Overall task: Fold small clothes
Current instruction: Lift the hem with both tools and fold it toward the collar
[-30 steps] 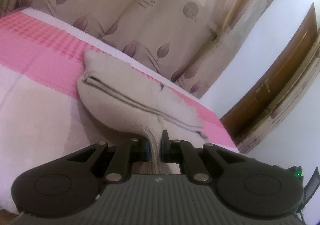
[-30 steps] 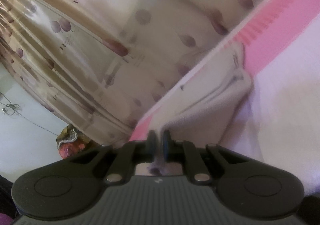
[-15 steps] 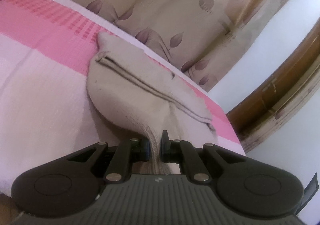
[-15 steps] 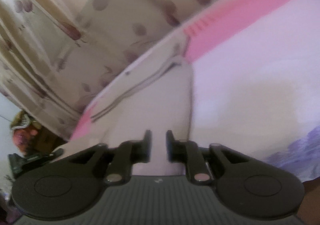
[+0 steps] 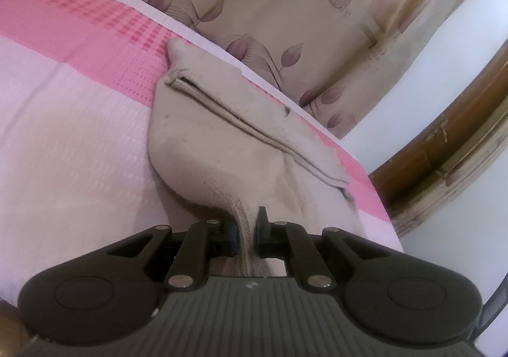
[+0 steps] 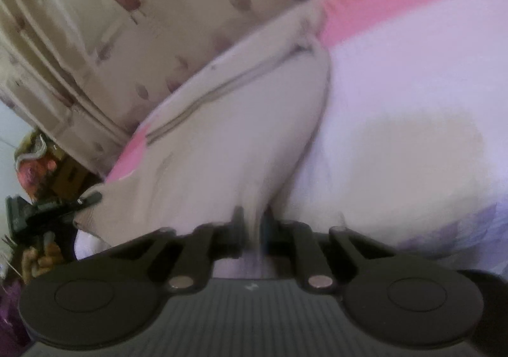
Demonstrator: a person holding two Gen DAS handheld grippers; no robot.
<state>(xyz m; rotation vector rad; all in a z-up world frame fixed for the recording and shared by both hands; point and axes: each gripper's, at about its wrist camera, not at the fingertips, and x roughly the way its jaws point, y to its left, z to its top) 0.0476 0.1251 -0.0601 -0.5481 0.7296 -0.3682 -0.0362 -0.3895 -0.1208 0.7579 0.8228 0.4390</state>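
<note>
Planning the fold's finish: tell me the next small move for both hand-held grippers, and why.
Probably carry the pinched near edge forward and lay it on the far seam. The left hand-held gripper and the right hand-held gripper both clamp the beige knitted garment, whose near part is raised off the pink-and-white bedspread while its far edge lies flat. The right view is blurred.

The garment is lying on the bedcover directly ahead of the left gripper, its near edge running back between that gripper's fingertips. The curtain is hanging behind the bed's far edge, beyond the garment. From the right gripper, the garment is stretching ahead and leftward, bare bedcover lying to the right.
</note>
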